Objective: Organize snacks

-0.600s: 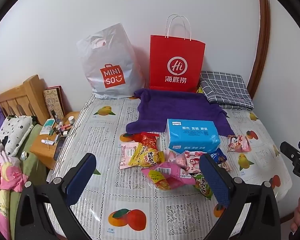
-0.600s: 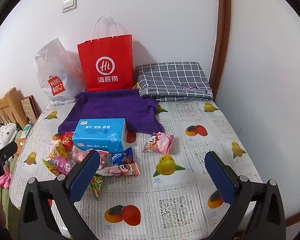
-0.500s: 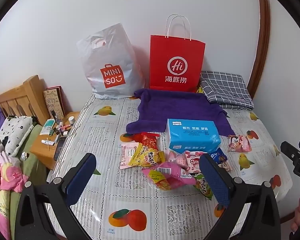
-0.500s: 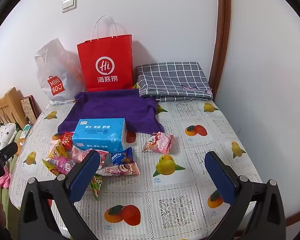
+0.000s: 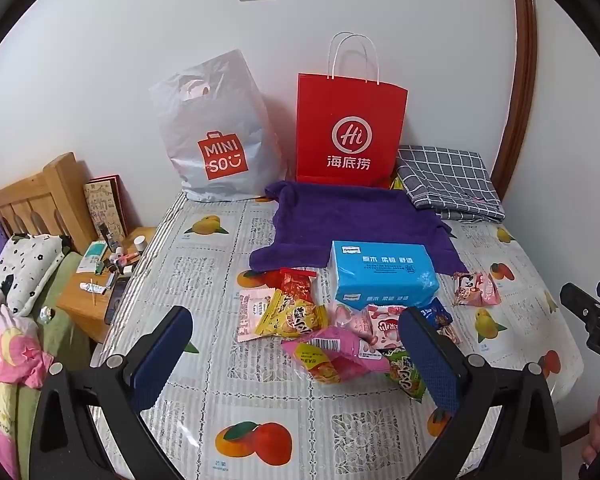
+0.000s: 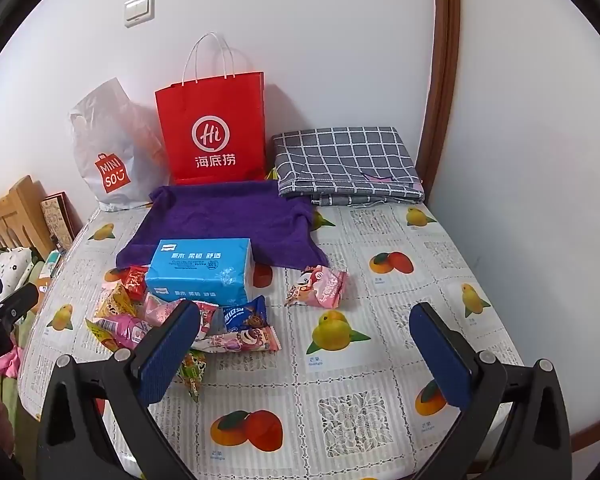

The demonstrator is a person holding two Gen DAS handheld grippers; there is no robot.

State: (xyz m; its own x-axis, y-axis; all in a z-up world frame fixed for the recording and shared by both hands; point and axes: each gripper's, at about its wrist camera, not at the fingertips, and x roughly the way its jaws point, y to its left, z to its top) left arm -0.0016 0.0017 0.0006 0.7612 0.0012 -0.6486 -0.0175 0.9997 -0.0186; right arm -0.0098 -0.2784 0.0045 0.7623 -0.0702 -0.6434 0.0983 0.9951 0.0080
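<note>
Snack packets (image 5: 320, 332) are heaped at the centre of the left wrist view, just in front of a blue tissue pack (image 5: 384, 276) on the table (image 5: 204, 264); a green packet (image 5: 406, 372) is partly hidden behind one finger of the left gripper (image 5: 296, 356), whose fingers are spread wide and hold nothing. A single pink packet (image 6: 320, 286) is seen apart from the heap at the centre of the right wrist view, above the right gripper (image 6: 304, 354), likewise spread and empty. Packet labels are too small to be read.
</note>
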